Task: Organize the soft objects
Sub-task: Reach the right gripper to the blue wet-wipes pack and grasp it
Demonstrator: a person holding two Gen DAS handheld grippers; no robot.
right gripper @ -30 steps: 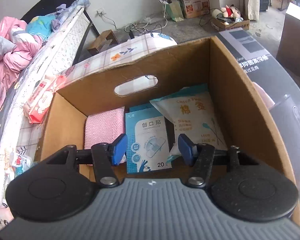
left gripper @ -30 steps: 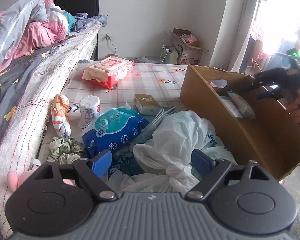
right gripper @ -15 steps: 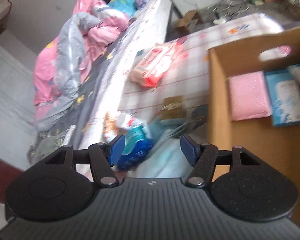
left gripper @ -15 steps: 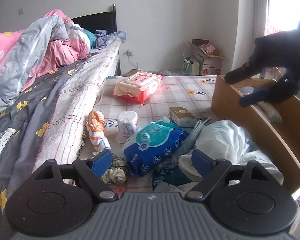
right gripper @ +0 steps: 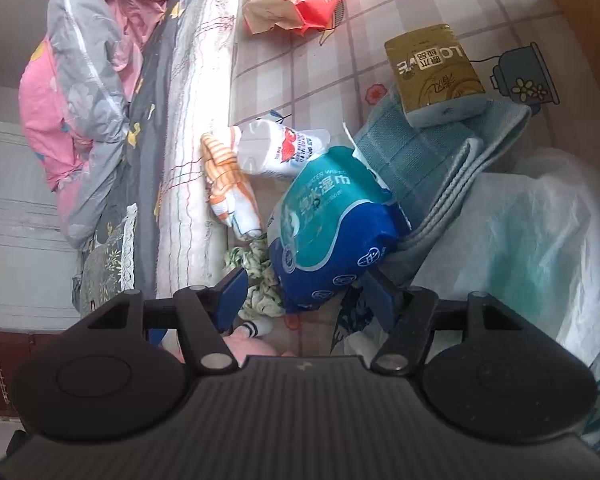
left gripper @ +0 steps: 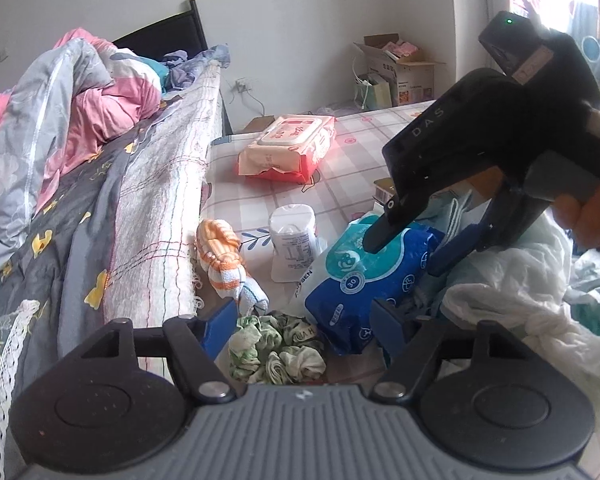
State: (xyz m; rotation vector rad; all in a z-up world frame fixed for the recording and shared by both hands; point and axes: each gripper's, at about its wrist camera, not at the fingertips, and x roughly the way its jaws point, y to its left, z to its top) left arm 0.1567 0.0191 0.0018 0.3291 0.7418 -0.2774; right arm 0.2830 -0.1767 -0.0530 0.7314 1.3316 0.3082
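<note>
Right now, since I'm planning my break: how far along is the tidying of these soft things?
Done: cannot tell; the inside of the box is out of view. In hand: nothing. The right gripper is open above the blue wipes pack; the left gripper has just been closing its jaws, the green cloth between them ungripped. Left: striped sock, teal towel, red wipes pack.
</note>
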